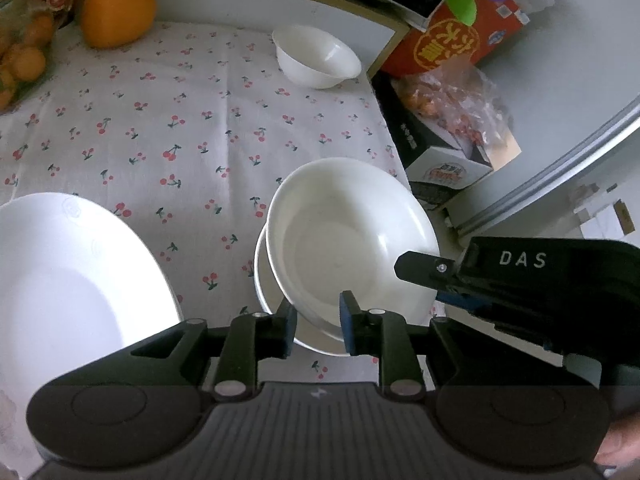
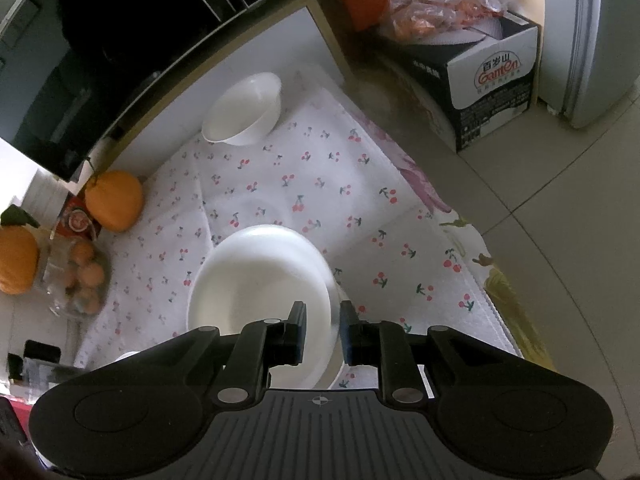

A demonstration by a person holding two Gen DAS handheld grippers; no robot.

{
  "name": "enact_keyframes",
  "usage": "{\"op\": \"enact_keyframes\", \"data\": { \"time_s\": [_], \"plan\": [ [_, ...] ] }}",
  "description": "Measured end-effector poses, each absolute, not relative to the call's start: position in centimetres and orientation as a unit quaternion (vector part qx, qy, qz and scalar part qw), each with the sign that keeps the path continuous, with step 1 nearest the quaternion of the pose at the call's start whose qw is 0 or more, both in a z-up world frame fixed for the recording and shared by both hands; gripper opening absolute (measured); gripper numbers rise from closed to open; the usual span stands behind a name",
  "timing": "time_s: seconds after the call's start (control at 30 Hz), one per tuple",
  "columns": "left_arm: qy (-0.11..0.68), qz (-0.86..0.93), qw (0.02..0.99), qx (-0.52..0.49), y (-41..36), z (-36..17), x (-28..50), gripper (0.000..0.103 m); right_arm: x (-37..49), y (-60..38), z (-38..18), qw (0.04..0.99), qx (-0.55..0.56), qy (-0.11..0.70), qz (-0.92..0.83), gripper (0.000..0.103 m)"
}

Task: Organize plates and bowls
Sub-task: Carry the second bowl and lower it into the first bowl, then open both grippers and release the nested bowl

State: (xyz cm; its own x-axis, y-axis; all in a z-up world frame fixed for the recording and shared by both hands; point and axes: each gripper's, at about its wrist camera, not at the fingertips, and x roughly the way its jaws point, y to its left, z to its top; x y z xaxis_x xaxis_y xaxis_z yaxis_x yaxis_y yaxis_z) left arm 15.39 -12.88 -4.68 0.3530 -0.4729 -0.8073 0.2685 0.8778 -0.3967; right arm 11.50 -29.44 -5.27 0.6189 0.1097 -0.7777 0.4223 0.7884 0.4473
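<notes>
white porcelain fills the middle of both views: the upper deep plate (image 1: pixel 340 232) lies tilted on the lower deep plate (image 1: pixel 268 292), on the cherry-printed cloth (image 1: pixel 180 120) of the tabletop, near its right edge. the two are not yet centred. the lower rim shows only on the left and near side, so the upper plate sits shifted to the right and far. i judge that the coming move turns on this shift, because to nest, the upper plate must go a little left and near, then lie flat. the left claw (image 1: pixel 319 309) is at the near rim, and the rim passes between its narrow fingers, but i cannot tell if the pads press on it. the right claw (image 1: pixel 424 284) comes from the right. one finger lies over the inside of the upper plate and the other under its rim, so it looks clenched on this plate. both hands are equally close to the plate. the left wrist view shows the offset of the two plates, the other claw on the rim, and a large flat plate (image 1: pixel 60 280) at the near left. the right wrist view hides most of the lower plate behind the upper deep plate (image 2: pixel 256 280) and the right claw (image 2: pixel 323 312). the small bowl (image 1: pixel 320 56) stands well apart at the far edge of the cloth.
</notes>
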Motion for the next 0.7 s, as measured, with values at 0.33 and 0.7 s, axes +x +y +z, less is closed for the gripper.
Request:
{"op": "enact_keyframes", "data": {
  "time_s": [0.33, 0.7],
  "plan": [
    [0.511, -0.237, 0.825, -0.054, -13.9, -4.4, 14.9, 0.030, 11.4, -29.5, -5.0, 0.846, 0.302, 0.426, -0.106, 0.021],
    [0.489, -0.242, 0.838, 0.000, -14.9, -3.7, 14.1, 0.062, 11.1, -30.0, -4.7, 0.846, 0.312, 0.419, -0.108, 0.025]
  ]
}}
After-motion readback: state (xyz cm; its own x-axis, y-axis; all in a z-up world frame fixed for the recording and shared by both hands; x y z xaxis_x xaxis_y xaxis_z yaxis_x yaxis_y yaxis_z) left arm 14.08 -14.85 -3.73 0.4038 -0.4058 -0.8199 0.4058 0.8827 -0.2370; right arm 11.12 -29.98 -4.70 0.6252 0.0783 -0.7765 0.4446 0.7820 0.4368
